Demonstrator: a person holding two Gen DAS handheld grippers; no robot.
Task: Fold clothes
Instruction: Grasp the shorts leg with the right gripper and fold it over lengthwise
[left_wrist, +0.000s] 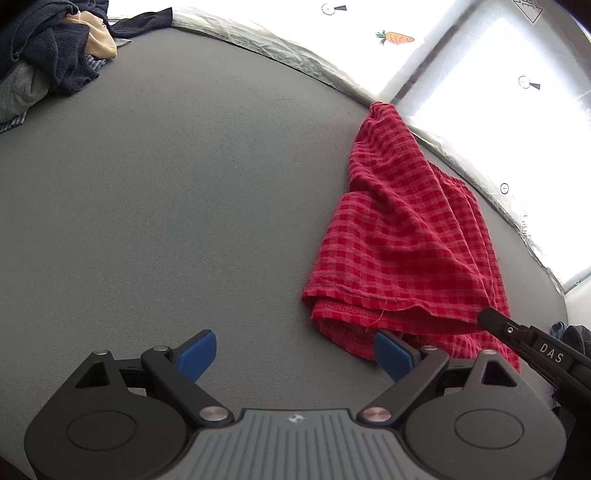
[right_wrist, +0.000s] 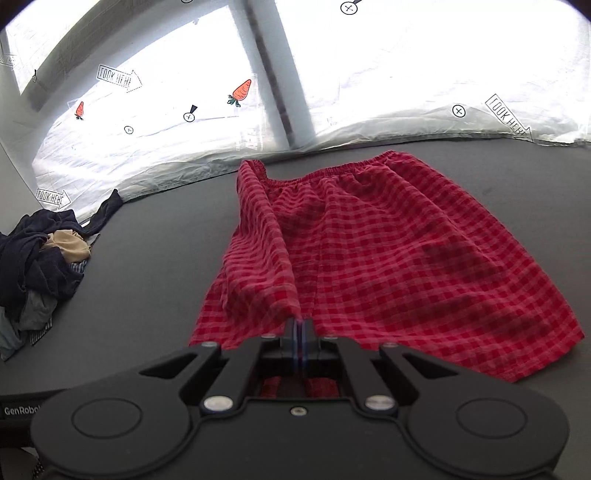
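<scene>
Text first: "DAS" in white on the right gripper (left_wrist: 484, 317) arm as seen from the left wrist cam. "GenRobo…" on the black housing at the lower-left edge of the right wrist cam, cut off by the frame. White sheet (right_wrist: 406, 74) behind the table has "LOOK HERE" arrows (right_wrist: 119, 78), carrot prints (right_wrist: 241, 91) and small crosshair marks.

Right gripper: jaws closed tight on the hem of the red checked shorts (right_wrist: 369, 251), fabric pulled up into a ridge running from the pads back toward the elastic waistband. Rest of the shorts lies on the grey table (right_wrist: 155, 266), waistband at the far edge near the sheet, one leg spread flat to the right.

Left gripper (left_wrist: 295, 354): jaws wide, blue pads (left_wrist: 197, 354) clear, nothing between them. It hovers over bare table just beside the near-left corner of the shorts; right pad looks v. close to the cloth, can't tell if touching.

No containers. Loose pile of clothes (right_wrist: 40, 258) at far left of table, well apart from the shorts: mostly navy, one tan piece on top, grey and sth checked underneath.
</scene>
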